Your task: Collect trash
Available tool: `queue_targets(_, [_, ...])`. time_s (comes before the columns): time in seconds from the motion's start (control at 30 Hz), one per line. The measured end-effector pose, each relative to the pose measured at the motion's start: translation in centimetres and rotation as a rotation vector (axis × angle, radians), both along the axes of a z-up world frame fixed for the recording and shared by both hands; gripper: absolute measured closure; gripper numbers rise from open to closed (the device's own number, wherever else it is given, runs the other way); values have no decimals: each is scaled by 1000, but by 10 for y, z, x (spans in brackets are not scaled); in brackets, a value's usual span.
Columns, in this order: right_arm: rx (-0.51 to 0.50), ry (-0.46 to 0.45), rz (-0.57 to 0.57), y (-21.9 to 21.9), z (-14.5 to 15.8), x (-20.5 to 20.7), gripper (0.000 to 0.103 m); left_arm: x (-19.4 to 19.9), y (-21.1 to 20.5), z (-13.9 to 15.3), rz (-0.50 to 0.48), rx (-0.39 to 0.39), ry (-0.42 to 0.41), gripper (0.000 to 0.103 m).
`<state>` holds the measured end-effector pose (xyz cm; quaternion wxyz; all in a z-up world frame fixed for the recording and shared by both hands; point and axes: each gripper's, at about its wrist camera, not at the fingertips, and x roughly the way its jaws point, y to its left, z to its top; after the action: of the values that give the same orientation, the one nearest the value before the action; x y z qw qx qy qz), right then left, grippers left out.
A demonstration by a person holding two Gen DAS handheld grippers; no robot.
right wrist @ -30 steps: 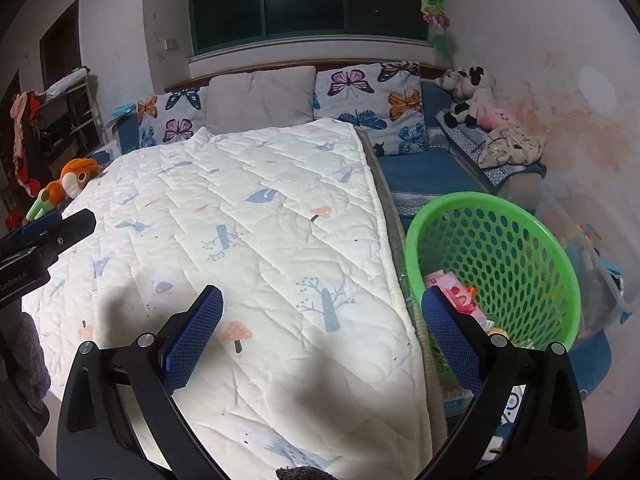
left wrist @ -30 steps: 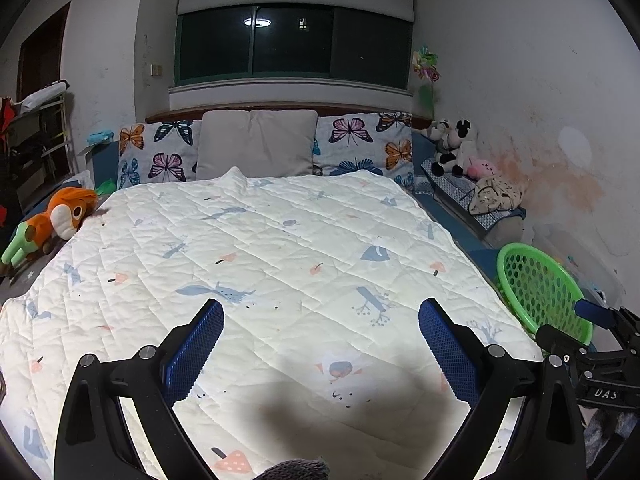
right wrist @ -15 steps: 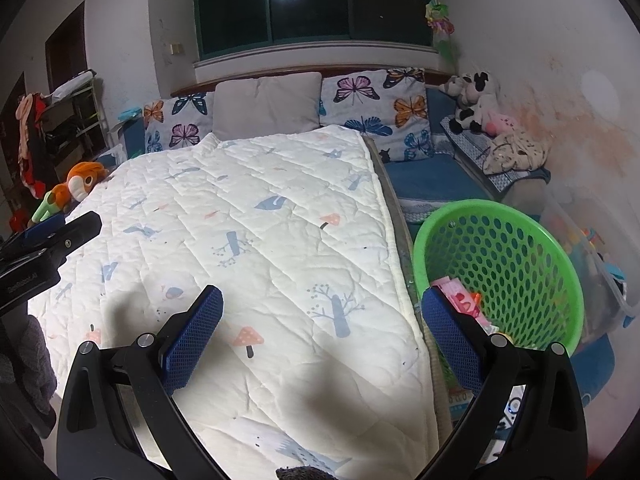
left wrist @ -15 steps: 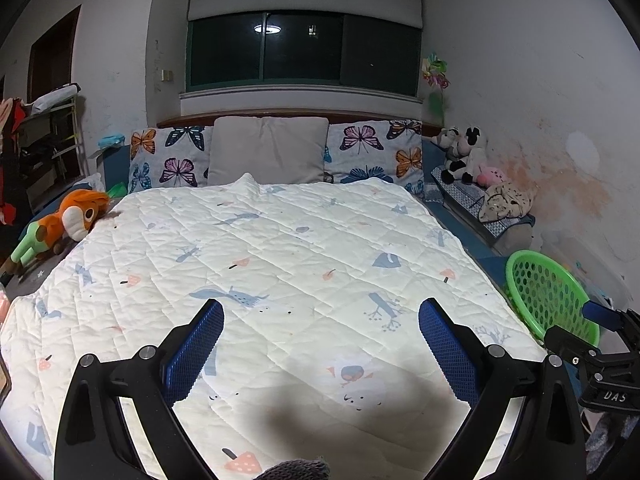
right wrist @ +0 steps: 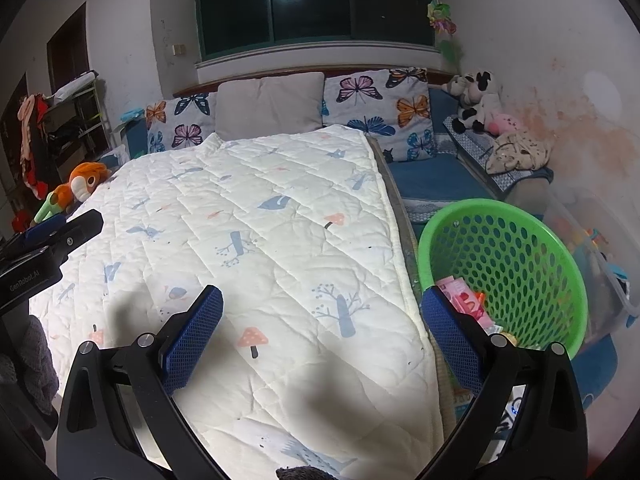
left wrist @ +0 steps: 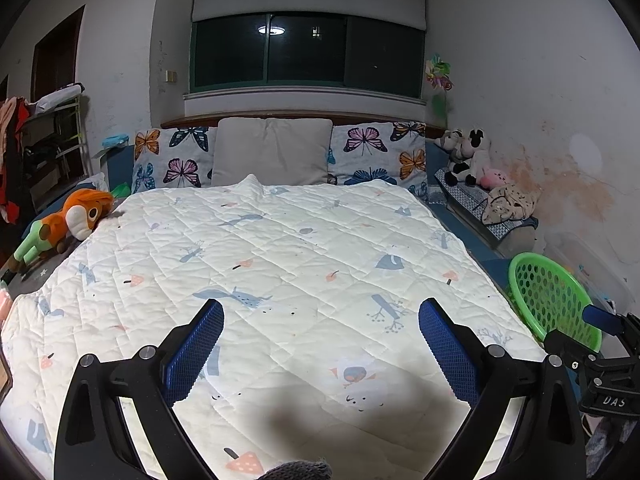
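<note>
Both grippers' jaws gape empty; pink wrappers (right wrist: 464, 300) fill the green basket (right wrist: 516, 248).

Both cameras look from the foot of the bed (left wrist: 304, 248) toward the window (left wrist: 308, 52), from above the quilt. The left wrist view stands near the middle of the bed. The right wrist view stands at the bed's right edge, close to the green basket (right wrist: 560, 264). Both views share the quilt, pillows (right wrist: 270, 104), window and basket.
</note>
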<state>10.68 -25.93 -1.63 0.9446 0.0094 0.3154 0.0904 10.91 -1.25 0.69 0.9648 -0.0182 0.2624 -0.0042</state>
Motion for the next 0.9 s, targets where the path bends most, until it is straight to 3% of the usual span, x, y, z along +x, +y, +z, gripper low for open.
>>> queue_targets(0.9, [1,0,2,0,-1,0,4,-3,-1,-1,14,5,-6,8])
